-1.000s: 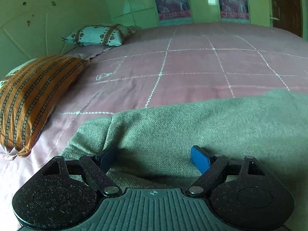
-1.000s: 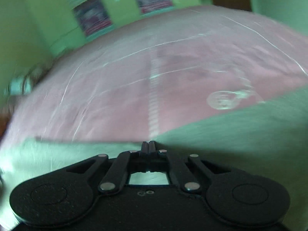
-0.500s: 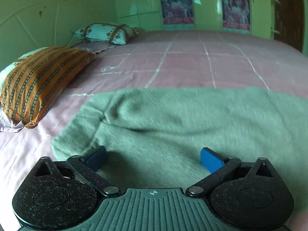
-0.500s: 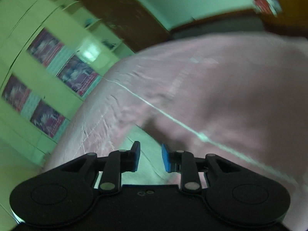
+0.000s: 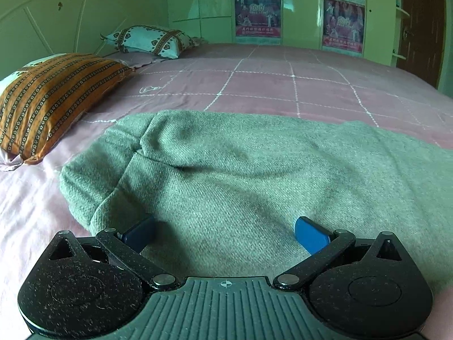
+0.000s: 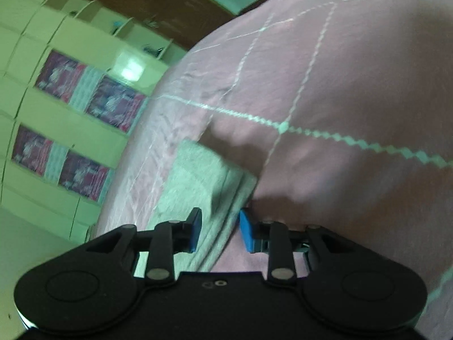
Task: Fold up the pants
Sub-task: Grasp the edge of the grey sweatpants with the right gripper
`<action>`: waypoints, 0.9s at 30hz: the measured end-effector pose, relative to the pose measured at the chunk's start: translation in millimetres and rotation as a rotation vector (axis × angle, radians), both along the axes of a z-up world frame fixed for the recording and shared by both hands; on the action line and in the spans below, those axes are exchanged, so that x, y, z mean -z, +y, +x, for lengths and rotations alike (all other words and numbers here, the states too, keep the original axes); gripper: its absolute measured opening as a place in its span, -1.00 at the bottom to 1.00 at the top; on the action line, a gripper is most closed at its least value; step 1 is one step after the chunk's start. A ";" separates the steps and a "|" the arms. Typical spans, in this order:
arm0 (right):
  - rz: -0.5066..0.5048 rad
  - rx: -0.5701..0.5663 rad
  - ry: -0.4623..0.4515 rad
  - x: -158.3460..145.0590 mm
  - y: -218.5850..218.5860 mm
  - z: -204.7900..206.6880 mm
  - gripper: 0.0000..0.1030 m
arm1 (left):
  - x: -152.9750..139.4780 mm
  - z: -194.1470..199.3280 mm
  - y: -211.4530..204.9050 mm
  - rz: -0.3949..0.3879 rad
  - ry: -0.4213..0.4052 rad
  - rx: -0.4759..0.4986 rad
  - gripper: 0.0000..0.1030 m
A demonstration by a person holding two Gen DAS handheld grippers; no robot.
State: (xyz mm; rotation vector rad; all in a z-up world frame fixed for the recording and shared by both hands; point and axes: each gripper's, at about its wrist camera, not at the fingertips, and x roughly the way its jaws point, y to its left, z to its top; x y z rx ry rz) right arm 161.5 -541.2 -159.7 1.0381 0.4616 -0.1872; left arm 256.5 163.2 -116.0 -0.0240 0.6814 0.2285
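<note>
The right wrist view is motion-blurred; only a narrow end of the grey-green pants is made out there, its near part cut off behind the right gripper. In the left wrist view the pants are cut off at the right frame edge. They are laid flat on a bed covered by a pink checked bedsheet. An orange striped pillow and a white patterned pillow are seen toward the headboard, well apart from the garment. A pale wardrobe with posters is noted behind the bed. Bare sheet is visible beyond the garment's far edge. The left gripper is held over the fabric, jaws spread wide. The right jaws are parted, straddling the pants' edge without pinching.
</note>
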 end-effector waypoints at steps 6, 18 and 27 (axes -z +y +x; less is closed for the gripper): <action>0.008 -0.017 -0.002 6.5 -12.0 7.2 -0.68 | 0.3 -6.0 -2.6 -0.006 -0.003 -0.006 1.00; -0.170 -0.043 0.070 -13.8 0.0 4.8 -0.90 | -5.8 -27.3 -35.9 -0.011 0.016 0.012 1.00; -0.101 -0.060 0.038 -8.5 -9.9 -1.6 -0.84 | -37.0 -19.0 -160.8 -0.080 -0.093 0.150 1.00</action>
